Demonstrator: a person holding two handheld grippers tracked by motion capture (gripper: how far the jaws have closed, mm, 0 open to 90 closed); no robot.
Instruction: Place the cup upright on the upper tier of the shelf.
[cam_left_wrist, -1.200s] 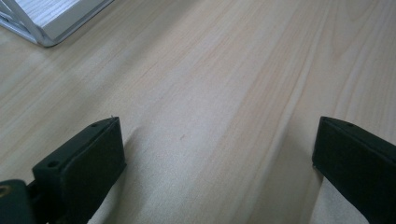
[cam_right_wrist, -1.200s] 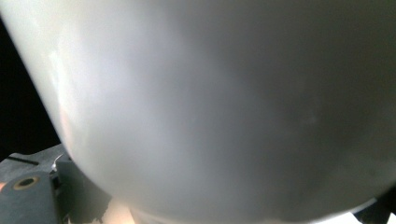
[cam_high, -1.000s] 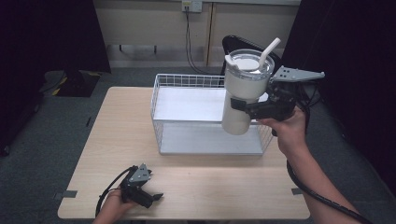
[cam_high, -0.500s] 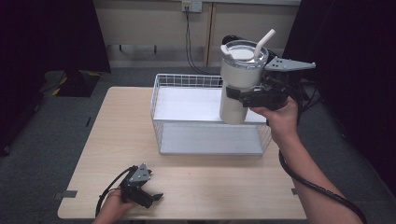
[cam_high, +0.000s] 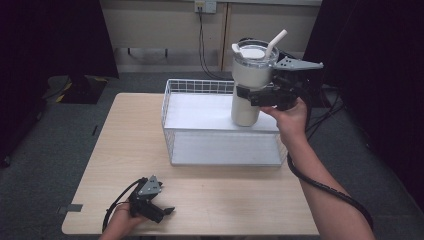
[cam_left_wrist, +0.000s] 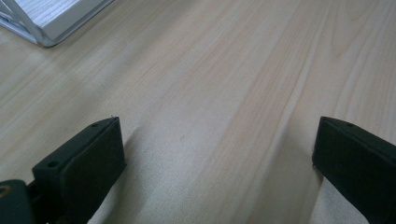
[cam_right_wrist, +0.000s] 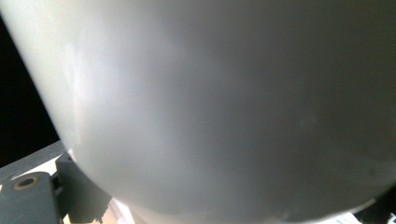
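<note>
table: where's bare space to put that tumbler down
Bare wood on the table left of the wire basket, and the front strip between the basket and the left hand-held gripper. The basket floor looks bare too. The tumbler hangs over its right side.

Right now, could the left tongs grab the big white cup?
Probably not. The left tongs sit open at the table's near edge, while the cup is held up over the wire basket by the right tongs.

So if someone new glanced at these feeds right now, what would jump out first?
The big white tumbler with its straw, held in the air by the right gripper above the wire basket at the table's far right. Next, the left gripper, jaws open, resting on the bare wooden table near its front left edge.
</note>
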